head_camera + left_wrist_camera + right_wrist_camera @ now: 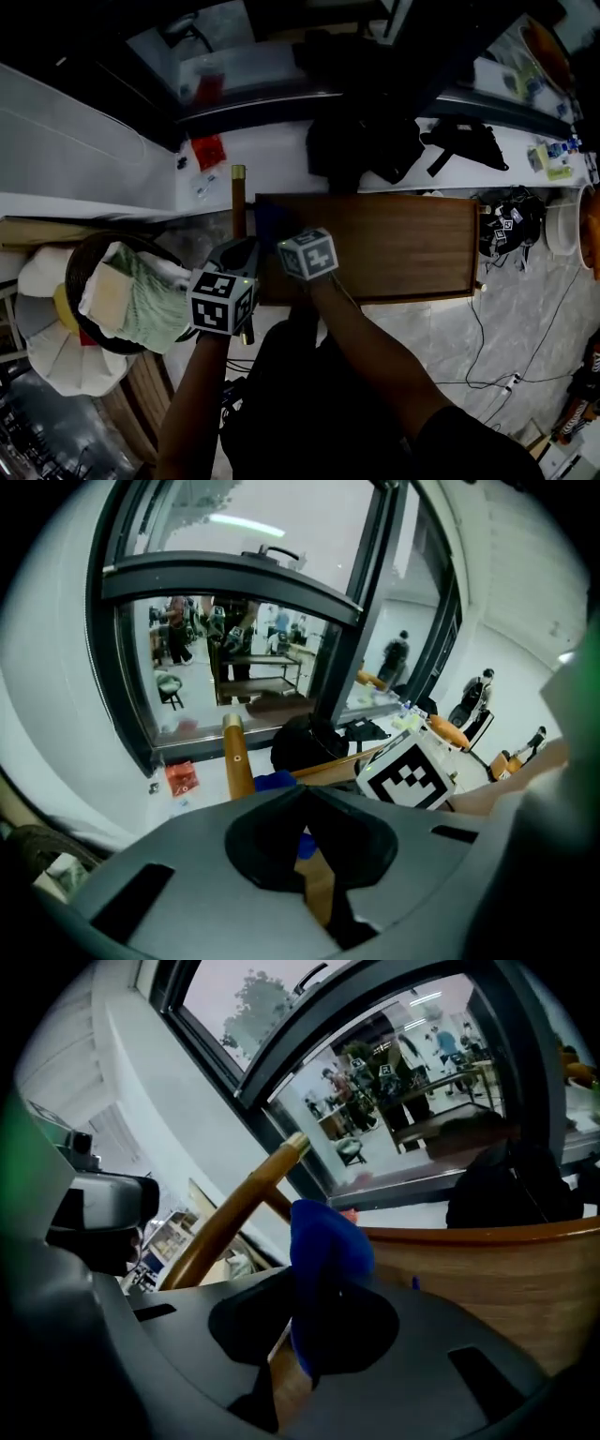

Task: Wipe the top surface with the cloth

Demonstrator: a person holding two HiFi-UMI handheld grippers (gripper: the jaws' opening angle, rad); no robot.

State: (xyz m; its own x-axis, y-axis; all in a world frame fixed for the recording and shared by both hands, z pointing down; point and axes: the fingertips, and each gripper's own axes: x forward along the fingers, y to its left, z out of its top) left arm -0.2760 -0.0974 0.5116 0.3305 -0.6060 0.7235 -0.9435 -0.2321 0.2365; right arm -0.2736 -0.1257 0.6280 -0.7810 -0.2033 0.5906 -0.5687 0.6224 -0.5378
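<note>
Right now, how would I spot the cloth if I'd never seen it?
Find the big brown wooden table top by the window. At its far left corner, beside the upright wooden post, the right gripper pinches the cloth. It is the only bright blue thing there.

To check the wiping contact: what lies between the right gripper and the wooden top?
The blue cloth, pinched in the jaws of the right gripper, lies between it and the wooden top. The right gripper view shows this.
</note>
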